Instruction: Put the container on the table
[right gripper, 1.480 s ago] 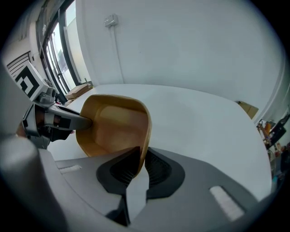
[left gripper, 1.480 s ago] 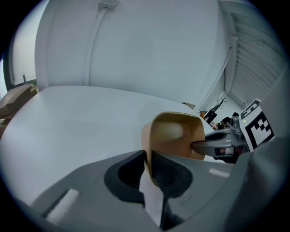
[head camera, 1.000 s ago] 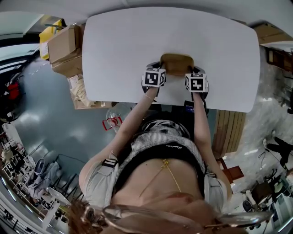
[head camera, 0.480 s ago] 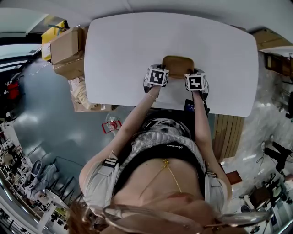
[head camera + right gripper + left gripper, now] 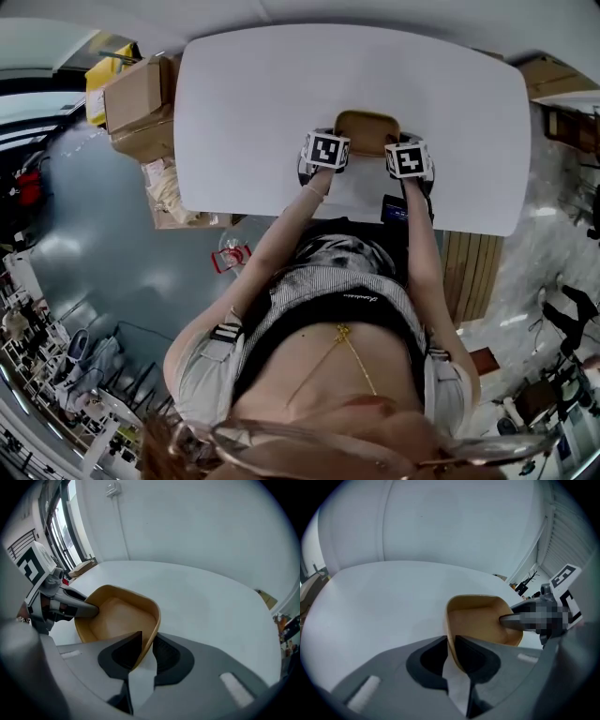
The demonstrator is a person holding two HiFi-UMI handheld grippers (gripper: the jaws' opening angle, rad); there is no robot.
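Note:
A tan, rounded-square container (image 5: 366,132) is over the near middle of the white table (image 5: 281,84). My left gripper (image 5: 325,153) is shut on the container's left rim (image 5: 451,634). The right gripper (image 5: 405,160) is shut on its right rim (image 5: 152,634). In the left gripper view the container (image 5: 480,623) is empty and the right gripper's jaw reaches its far wall. The right gripper view shows the container (image 5: 119,618) the same way, with the left gripper (image 5: 70,606) on the far rim. Whether its base touches the table is hidden.
Cardboard boxes (image 5: 136,98) and a yellow item stand on the floor left of the table. Wooden slats (image 5: 473,272) lie at the right by the table's near edge. A white wall (image 5: 454,522) rises behind the table.
Both grippers and the container have shifted slightly away from me and to the right over the table. Both stay shut on the rims.

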